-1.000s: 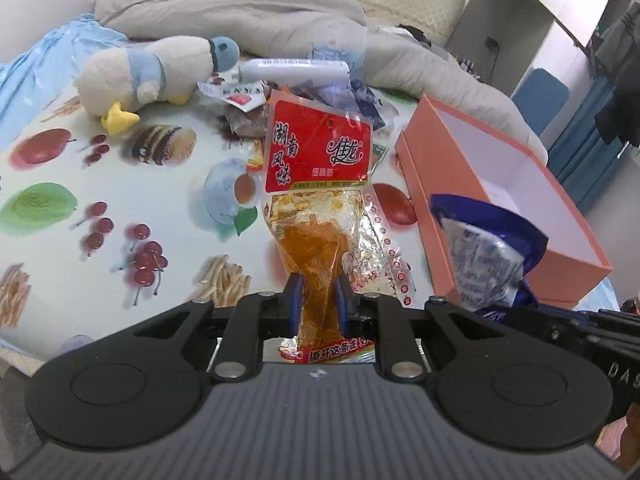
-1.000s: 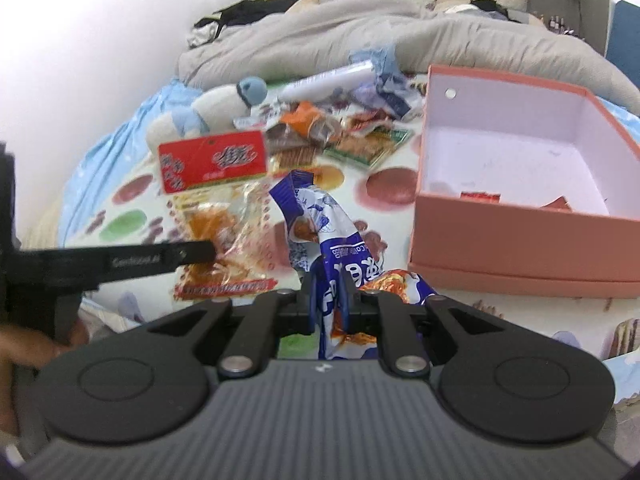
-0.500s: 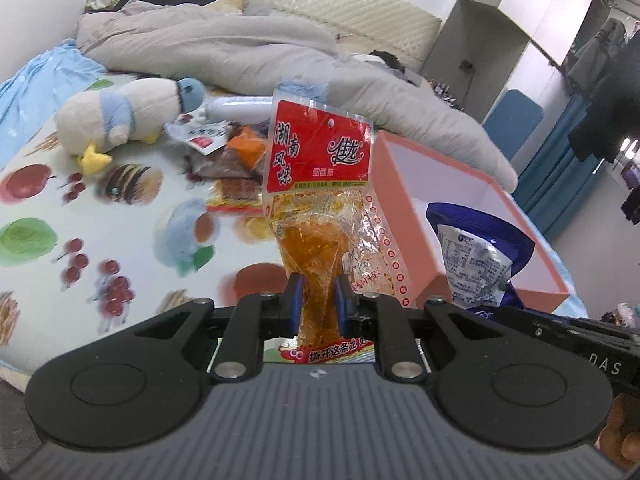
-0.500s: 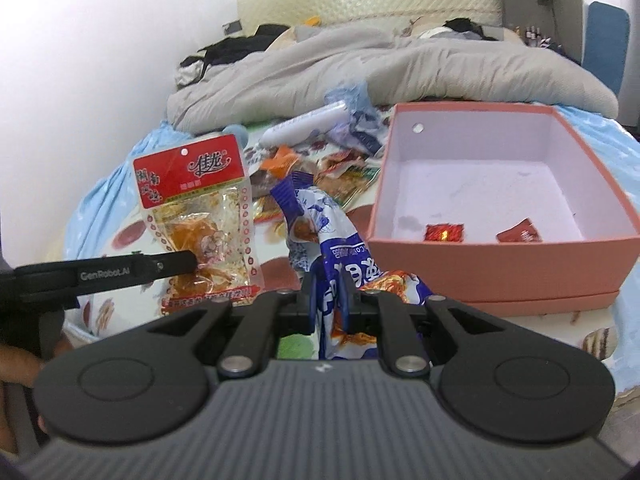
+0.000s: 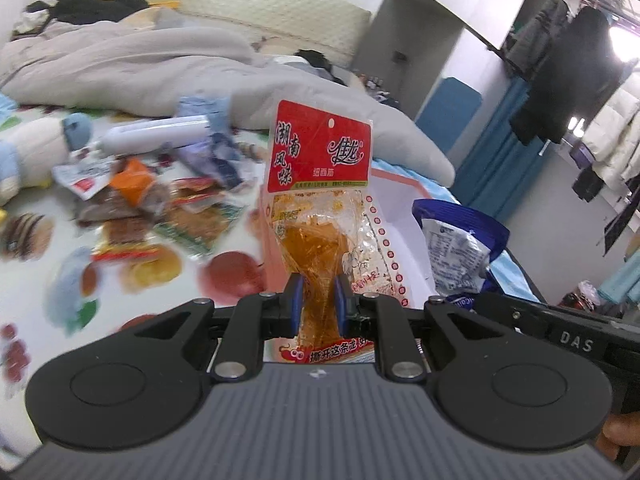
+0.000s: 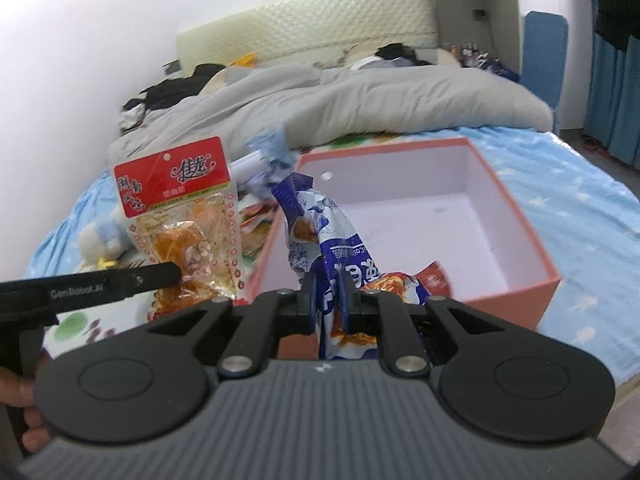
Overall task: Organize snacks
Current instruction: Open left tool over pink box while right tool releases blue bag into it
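My left gripper (image 5: 316, 296) is shut on a clear snack packet with a red header (image 5: 320, 188), held upright above the bed; the same packet (image 6: 180, 208) shows at the left of the right wrist view. My right gripper (image 6: 326, 296) is shut on a blue and white snack bag (image 6: 320, 232), which also appears at the right of the left wrist view (image 5: 456, 248). Both hang at the near left edge of an open pink box (image 6: 520, 216) with a white inside. A small red wrapper (image 6: 434, 278) lies in the box's near corner.
A pile of loose snack packets (image 5: 160, 196) lies on the fruit-print sheet, with a white tube (image 5: 156, 134) and a plush duck (image 5: 36, 148) behind it. A grey duvet (image 6: 360, 100) crosses the bed. Blue curtains and hanging clothes (image 5: 576, 72) stand to the right.
Both grippers have risen and moved toward the pink box, each keeping its packet. The box has grown nearer in the right wrist view and the snack pile has slid left.
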The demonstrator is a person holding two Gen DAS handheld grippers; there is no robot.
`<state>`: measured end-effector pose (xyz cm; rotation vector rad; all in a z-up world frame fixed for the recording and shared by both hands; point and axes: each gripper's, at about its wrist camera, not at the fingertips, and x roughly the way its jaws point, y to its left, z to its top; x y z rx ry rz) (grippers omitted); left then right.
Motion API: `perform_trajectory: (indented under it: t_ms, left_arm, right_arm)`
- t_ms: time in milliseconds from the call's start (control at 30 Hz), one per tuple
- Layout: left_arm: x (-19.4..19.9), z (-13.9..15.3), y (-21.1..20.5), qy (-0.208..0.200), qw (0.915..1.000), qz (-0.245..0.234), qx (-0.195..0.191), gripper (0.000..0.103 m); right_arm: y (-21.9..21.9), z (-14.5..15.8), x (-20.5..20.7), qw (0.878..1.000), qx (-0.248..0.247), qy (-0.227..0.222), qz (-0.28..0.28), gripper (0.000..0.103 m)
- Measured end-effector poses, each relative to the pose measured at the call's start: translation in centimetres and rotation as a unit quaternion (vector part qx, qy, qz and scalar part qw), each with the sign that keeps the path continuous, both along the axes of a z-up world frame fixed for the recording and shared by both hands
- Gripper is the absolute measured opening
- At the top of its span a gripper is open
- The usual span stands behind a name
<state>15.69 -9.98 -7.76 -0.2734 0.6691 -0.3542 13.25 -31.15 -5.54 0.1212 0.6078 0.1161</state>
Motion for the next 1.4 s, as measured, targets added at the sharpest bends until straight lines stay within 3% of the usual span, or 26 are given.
perform_trajectory:
  t_ms: [433, 600, 767, 1000, 1033, 1067, 1133, 1200, 1400]
  left_arm:
    - [10.8, -0.5, -5.7, 0.012, 0.9989, -0.042, 0.014, 0.020]
    - [15.0, -3.0, -7.2, 0.074, 0.9955, -0.057, -0.018, 0.020]
    - [17.6, -6.0, -8.2, 0.117, 0.9912, -0.062, -0.011, 0.020]
    - [18.8, -7.7, -8.4, 0.135, 0.9885, -0.066, -0.020, 0.021]
    - [18.8, -7.5, -8.4, 0.132, 0.9891, -0.063, -0.015, 0.028]
    - [18.7, -7.2, -8.4, 0.129, 0.9896, -0.061, -0.015, 0.044]
    - [18.0, -6.3, -8.1, 0.111, 0.9920, -0.058, -0.013, 0.057]
    - [17.2, -5.4, -8.0, 0.100, 0.9934, -0.055, -0.005, 0.057]
    - [13.9, -2.8, -7.0, 0.076, 0.9957, -0.052, -0.008, 0.057]
  right_arm:
    - [-4.1, -2.4, 8.4, 0.999, -0.033, 0.018, -0.020, 0.015]
    - [-5.0, -4.2, 10.9, 0.998, -0.028, 0.041, -0.026, 0.015]
    - [-6.1, -6.6, 13.1, 0.996, -0.009, 0.082, -0.027, 0.015]
    - [-6.4, -8.0, 13.8, 0.994, -0.006, 0.106, -0.037, 0.017]
    - [-6.6, -7.9, 13.8, 0.993, 0.002, 0.108, -0.040, 0.017]
    - [-6.8, -7.9, 13.9, 0.993, 0.011, 0.110, -0.043, 0.017]
    - [-6.9, -7.5, 13.6, 0.993, 0.009, 0.106, -0.050, 0.030]
    - [-6.8, -6.8, 13.4, 0.994, 0.003, 0.097, -0.053, 0.036]
    - [-6.1, -4.6, 10.5, 0.996, 0.014, 0.071, -0.046, 0.037]
